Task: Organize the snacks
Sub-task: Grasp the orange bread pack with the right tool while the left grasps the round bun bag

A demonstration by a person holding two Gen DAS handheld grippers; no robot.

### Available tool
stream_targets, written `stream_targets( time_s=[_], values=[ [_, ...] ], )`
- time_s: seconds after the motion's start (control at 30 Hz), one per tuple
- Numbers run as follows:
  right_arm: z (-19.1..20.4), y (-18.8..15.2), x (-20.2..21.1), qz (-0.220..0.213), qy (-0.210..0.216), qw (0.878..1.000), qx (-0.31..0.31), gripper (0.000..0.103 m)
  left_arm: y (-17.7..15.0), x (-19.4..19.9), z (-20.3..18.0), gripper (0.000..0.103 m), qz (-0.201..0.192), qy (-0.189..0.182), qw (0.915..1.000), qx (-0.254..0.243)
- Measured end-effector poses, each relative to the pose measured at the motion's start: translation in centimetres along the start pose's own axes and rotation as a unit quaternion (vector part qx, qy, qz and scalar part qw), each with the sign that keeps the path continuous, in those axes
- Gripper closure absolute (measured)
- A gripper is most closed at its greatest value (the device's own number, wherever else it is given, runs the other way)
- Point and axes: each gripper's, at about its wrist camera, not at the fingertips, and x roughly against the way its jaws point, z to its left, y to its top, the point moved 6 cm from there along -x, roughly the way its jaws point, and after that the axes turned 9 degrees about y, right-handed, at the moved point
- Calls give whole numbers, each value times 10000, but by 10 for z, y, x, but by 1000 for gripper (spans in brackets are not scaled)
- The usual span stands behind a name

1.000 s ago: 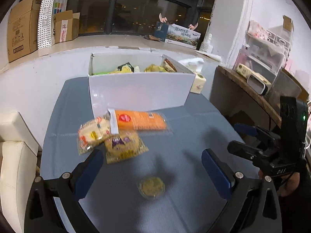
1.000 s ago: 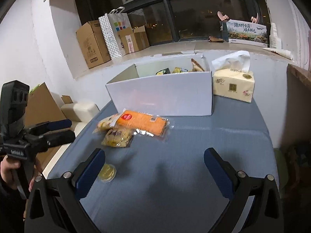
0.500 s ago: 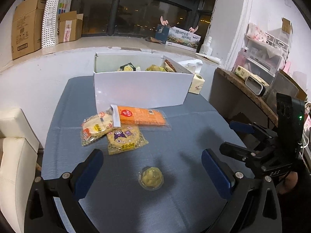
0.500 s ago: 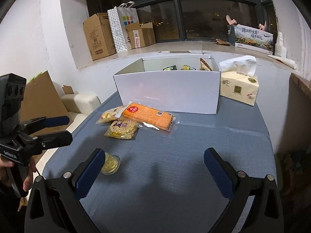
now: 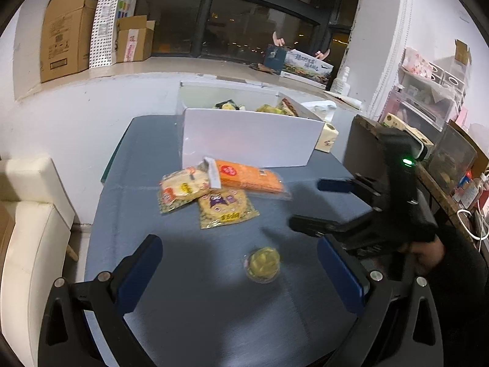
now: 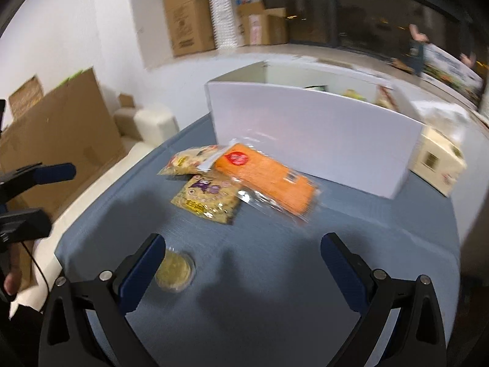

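Both grippers empty, held above the grey-blue table. Left gripper: fingers spread wide, nothing between them. Right gripper: likewise spread wide; in the left wrist view it shows at the right side over the table, held by a hand, its two fingers well apart. Snacks on the table: a small round clear cup with yellow contents sits alone nearest the grippers, and in the right wrist view it lies just beside the right gripper's left finger; contact cannot be told. Farther back, three packets in an overlapping cluster: orange packet with a red round label, a yellow packet at its left, and a yellow packet with purple print in front, partly under the orange one. Behind the cluster stands the white box, open at the top, with several snacks already inside. A tissue box stands at the white box's right end. Right wrist view is blurred.
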Motion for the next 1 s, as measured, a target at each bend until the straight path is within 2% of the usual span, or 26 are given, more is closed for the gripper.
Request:
stream_targets(
  time_s=[0.17,0.27,0.4,0.47,0.57,0.67,0.77,0.83,0.9,0.93,0.97,1.0],
  values=[
    [-5,25,-44,296,-227,9974,616,0,-4,-2,8,0,60,26,10000,33],
    [-14,36,-70,729,12,9905,1167,0,-5,-2,10,0,84,-18,10000,32],
    [-23,44,-98,1255,293,9742,1851,0,-8,-8,10,0,167,0,9999,25],
    [-30,48,-109,1440,551,9700,1878,0,-10,-10,10,0,212,7,9998,3],
    [-38,57,-117,1426,945,9707,1689,0,-13,-15,9,0,293,14,9996,-62],
    [-40,55,-123,1535,1100,9659,1771,0,-15,-20,9,0,350,45,9993,-84],
    [-48,51,-126,1615,1344,9673,1422,1,-16,-24,10,0,402,49,9992,-41],
    [-53,49,-122,1563,1420,9702,1186,12,-16,-26,11,0,425,47,9991,-49],
    [-56,44,-114,1460,1636,9702,1030,39,-16,-27,12,0,435,56,9990,-49],
    [-57,43,-109,1420,1657,9710,980,45,-15,-28,12,0,432,63,9990,-49],
    [-58,43,-104,1329,1491,9742,1050,55,-15,-29,13,0,430,66,9990,-51],
    [-59,41,-99,1268,1325,9766,1119,57,-14,-31,13,0,434,71,9990,-67]
  ],
)
